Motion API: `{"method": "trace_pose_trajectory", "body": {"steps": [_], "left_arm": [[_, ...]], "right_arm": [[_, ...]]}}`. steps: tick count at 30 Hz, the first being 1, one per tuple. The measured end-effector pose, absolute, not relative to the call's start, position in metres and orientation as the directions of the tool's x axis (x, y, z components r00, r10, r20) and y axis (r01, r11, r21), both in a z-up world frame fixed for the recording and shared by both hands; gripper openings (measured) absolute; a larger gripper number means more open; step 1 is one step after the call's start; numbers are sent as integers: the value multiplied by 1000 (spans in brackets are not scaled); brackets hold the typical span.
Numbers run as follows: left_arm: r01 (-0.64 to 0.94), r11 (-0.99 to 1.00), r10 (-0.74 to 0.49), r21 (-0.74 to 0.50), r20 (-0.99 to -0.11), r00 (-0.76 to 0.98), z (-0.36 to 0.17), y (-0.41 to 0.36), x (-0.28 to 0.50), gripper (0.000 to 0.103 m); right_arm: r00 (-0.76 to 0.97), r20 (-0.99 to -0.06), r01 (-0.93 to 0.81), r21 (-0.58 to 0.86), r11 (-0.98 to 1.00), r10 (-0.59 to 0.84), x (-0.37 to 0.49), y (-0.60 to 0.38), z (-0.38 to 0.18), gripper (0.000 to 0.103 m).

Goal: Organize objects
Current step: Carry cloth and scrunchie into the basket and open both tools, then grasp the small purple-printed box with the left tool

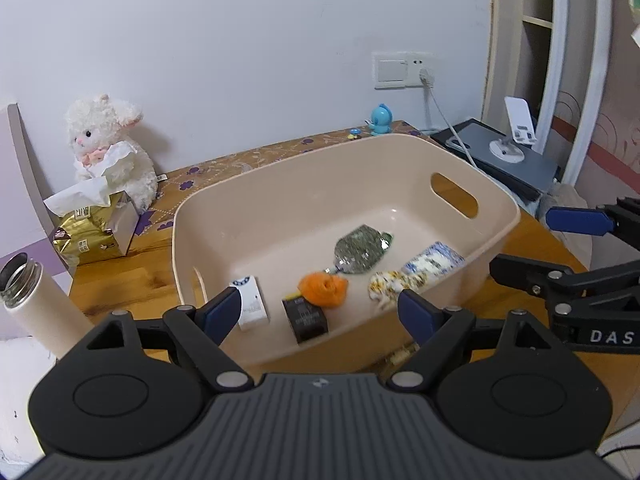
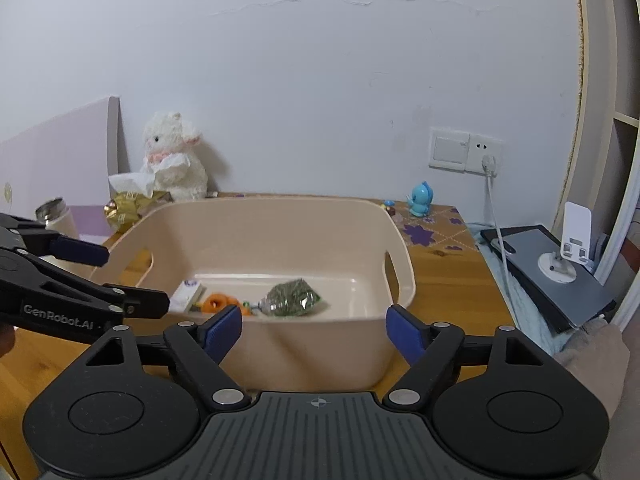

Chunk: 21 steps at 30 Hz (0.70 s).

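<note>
A beige plastic basin (image 1: 452,160) (image 2: 280,220) stands on the wooden table. In it lie a white box (image 1: 251,309) (image 2: 185,295), a black box (image 1: 306,320), an orange item (image 1: 324,288) (image 2: 216,303), a green packet (image 1: 362,250) (image 2: 294,298), a blue-and-white packet (image 1: 434,260) and a yellow-patterned packet (image 1: 394,284). My left gripper (image 1: 320,314) (image 2: 136,278) hovers open over the basin's near-left rim, holding nothing. At the basin's right side my right gripper (image 2: 313,331) (image 1: 522,242) is also open, with nothing between its fingers.
A white plush lamb (image 1: 108,148) and a gold tissue pack (image 1: 90,232) sit at the back left. An open white flask (image 1: 36,304) stands left. A blue toy (image 1: 380,120), a grey tablet with a phone stand (image 1: 516,144) and a plugged-in cable (image 1: 440,116) are on the right.
</note>
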<state>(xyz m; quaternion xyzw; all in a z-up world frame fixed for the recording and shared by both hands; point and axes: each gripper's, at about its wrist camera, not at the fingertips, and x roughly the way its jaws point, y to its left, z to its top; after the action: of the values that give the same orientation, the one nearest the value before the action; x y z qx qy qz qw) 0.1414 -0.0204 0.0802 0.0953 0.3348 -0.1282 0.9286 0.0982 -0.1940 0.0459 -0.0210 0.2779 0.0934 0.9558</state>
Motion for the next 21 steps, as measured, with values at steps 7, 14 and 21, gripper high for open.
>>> {"method": "trace_pose_trajectory", "body": {"steps": [7,14,21], "left_arm": [[313,946,-186,81,-654,733,63,-25,118,91],[318,946,-195,62,-676,711,44,-28,104,92],[318,947,-196,44,-707,679,23,-28,98,92]], "right_arm": [[806,-574,-196,-27,980,146,78,-193,30,86],[777,-616,-194,-33,981,133,69,-199,13,86],[755,-641,-199,-25,980,137,67,-201,1,86]]}}
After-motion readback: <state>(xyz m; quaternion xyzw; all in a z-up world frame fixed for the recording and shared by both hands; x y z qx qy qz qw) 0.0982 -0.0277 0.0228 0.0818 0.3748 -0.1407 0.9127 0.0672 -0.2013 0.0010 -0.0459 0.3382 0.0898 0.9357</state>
